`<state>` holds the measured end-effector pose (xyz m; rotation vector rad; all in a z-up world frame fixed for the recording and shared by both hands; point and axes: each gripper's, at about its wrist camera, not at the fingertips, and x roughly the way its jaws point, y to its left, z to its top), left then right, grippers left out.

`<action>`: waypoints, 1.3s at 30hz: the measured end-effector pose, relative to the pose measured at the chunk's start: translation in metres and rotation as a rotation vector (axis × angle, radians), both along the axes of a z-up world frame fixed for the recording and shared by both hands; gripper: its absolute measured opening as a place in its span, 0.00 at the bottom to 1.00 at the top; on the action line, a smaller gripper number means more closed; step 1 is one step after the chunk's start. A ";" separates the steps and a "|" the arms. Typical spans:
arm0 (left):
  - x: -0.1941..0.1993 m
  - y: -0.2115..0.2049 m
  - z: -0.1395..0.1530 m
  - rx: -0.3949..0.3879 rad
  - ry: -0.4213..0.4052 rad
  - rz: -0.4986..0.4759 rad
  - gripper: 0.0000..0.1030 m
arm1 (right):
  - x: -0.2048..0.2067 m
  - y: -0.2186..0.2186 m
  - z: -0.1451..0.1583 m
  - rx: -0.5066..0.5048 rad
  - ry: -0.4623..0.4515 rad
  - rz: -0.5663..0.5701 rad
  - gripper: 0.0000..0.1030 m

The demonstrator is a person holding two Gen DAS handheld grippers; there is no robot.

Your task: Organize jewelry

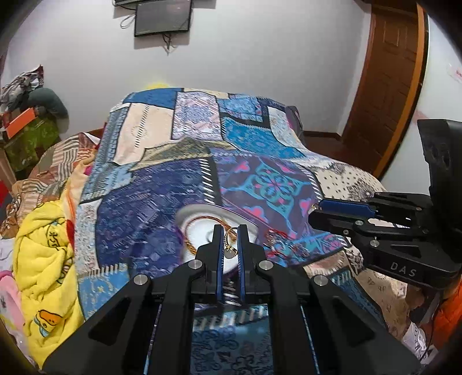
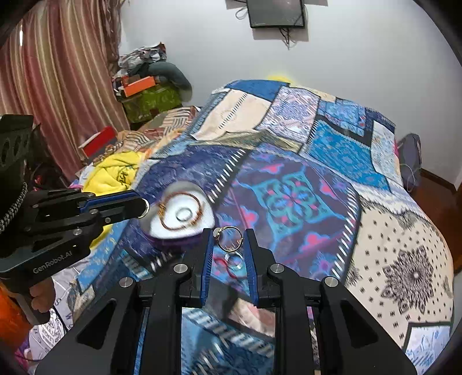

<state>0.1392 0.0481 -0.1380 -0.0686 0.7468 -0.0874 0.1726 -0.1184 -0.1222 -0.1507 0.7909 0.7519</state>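
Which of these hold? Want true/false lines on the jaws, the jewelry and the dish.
1. The left gripper has a gold ring between its jaws. True.
2. The right gripper is empty. False: its jaws hold a second ring.
3. The white dish is empty. False: a chain lies in it.
4. The dish sits on a patchwork bedspread. True.
5. The wall screen shows a bright picture. False: it is dark.
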 end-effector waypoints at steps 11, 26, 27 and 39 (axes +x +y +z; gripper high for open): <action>0.008 0.028 0.003 -0.009 -0.019 0.039 0.07 | 0.006 0.033 0.003 0.029 -0.010 0.056 0.19; 0.040 0.039 -0.031 -0.053 0.072 -0.013 0.07 | 0.020 0.065 -0.037 -0.064 0.070 0.104 0.19; 0.041 0.039 -0.033 -0.051 0.078 -0.014 0.07 | 0.020 0.065 -0.038 -0.068 0.073 0.106 0.19; 0.046 0.042 -0.041 -0.044 0.097 0.009 0.07 | 0.018 0.069 -0.044 -0.092 0.077 0.123 0.19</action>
